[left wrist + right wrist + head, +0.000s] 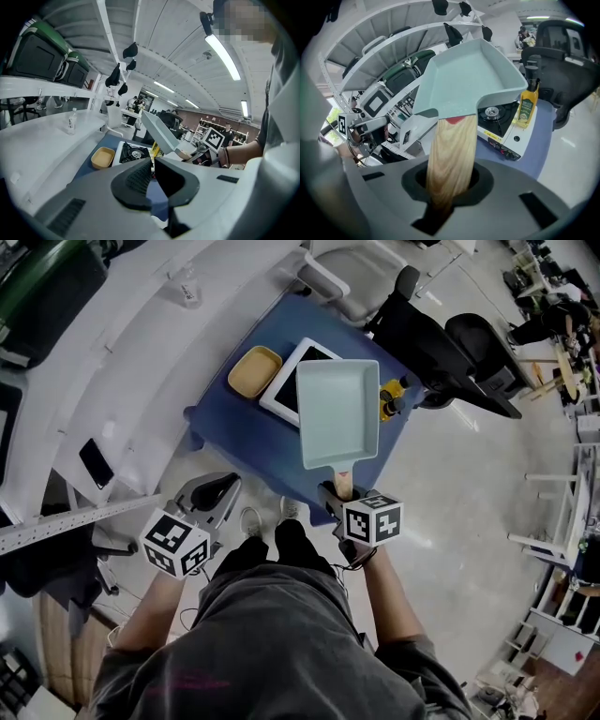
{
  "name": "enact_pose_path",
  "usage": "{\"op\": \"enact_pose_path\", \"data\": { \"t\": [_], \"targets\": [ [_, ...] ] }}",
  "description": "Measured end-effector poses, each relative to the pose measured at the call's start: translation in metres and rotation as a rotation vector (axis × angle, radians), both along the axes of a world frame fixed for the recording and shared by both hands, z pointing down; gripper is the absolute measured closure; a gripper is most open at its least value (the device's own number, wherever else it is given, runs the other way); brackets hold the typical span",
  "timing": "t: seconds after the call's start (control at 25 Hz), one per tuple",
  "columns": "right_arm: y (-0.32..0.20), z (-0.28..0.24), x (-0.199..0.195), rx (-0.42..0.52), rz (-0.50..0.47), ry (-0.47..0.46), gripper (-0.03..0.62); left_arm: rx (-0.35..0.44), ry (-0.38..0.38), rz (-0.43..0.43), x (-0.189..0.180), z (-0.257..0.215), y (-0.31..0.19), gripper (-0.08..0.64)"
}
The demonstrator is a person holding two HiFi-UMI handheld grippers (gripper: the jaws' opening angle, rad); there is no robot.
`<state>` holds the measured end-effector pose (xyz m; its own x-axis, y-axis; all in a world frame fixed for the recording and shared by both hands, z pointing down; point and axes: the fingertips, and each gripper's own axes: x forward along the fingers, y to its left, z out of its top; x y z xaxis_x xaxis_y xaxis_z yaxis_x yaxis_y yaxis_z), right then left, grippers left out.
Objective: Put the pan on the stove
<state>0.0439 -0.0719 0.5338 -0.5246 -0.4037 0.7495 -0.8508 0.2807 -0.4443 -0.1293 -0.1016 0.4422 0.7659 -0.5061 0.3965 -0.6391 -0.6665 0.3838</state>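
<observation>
As right gripper point(339, 493) clamps it, pan point(337, 413) overhangs stove point(284, 391)

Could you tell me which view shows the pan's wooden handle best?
The right gripper view: the wooden handle fills its centre, clamped in the right gripper. The head view shows only a short stub; the left gripper view, just its far end.

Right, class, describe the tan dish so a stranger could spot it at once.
Find the blue table in the head view. A white stove stands on it, and the tan dish lies at the stove's left. Nothing else there is shallow and tan.
</observation>
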Motion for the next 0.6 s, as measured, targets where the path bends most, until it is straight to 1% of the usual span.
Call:
{"op": "enact_pose_path", "data": {
  "t": [0.6],
  "targets": [
    [-0.060,0.048,0.031,-0.087,-0.082,-0.009,0.546,-0.040,-0.041,-0.085,0.046,0.019,-0.048,0.537]
  ]
}}
